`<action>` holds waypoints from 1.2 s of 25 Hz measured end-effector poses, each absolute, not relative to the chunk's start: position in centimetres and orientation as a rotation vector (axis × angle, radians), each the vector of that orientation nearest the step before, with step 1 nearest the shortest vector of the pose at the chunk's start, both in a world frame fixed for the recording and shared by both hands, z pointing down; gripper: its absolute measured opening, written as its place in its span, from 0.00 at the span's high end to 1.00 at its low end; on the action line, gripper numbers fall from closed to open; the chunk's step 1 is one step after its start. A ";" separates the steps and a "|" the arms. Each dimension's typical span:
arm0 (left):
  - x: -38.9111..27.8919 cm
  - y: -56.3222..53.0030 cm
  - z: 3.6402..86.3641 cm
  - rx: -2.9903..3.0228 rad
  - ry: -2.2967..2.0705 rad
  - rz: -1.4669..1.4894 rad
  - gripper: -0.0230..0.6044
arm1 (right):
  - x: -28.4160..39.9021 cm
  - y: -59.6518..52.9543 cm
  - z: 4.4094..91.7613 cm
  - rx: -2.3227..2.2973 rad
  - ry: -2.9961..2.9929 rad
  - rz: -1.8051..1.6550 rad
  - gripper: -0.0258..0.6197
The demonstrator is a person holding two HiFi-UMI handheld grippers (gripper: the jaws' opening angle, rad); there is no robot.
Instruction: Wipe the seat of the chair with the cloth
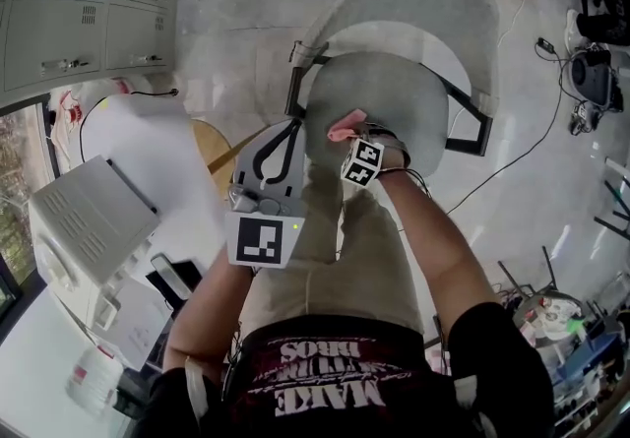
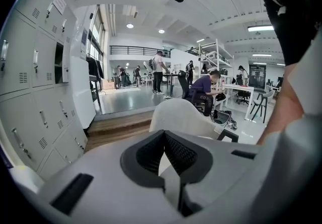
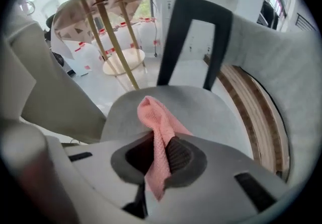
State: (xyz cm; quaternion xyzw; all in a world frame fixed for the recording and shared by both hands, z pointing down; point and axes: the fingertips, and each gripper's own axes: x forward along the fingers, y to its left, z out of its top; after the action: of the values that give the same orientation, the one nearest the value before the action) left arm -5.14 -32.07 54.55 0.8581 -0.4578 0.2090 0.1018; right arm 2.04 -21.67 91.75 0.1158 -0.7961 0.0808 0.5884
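holds pink cloth clamped in right gripper over the grey chair seat; holds left gripper nearby, jaws together, empty.

Grey lockers lining the wall, white boxy machine at left, round wooden disc on pale floor; standing people in the open office beyond, one person seated

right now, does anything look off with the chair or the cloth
Nothing looks spilled, damaged or askew. The only thing of note: the pink cloth is bunched into a narrow fold between the jaws of the right gripper, over the grey chair seat, not spread flat. The left gripper is shut on nothing.
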 end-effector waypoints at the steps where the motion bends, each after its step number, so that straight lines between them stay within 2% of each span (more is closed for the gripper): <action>1: -5.4 -32.0 54.6 2.525 -1.360 0.617 0.95 | -0.2 -21.0 91.8 0.233 -1.881 0.172 0.91; 5: -6.3 -31.4 55.5 2.508 -1.364 0.650 0.95 | -6.3 -18.4 92.8 0.100 -1.924 0.134 0.91; 9: -7.0 -30.5 56.3 2.489 -1.375 0.652 0.96 | -5.8 -16.9 94.8 0.074 -1.860 0.161 0.91; 23: -3.9 -27.1 53.6 2.522 -1.390 0.601 0.95 | 12.7 -14.7 95.5 0.262 -1.682 0.273 0.91; 30: -1.8 -24.9 51.5 2.515 -1.406 0.574 0.96 | 22.2 -12.4 94.3 0.429 -1.564 0.476 0.91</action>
State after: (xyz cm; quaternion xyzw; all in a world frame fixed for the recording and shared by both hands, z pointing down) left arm -1.78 -24.85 51.53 0.8516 -0.4760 0.1945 0.1017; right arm 22.22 -12.38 94.27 0.1897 -0.6923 0.2109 0.6635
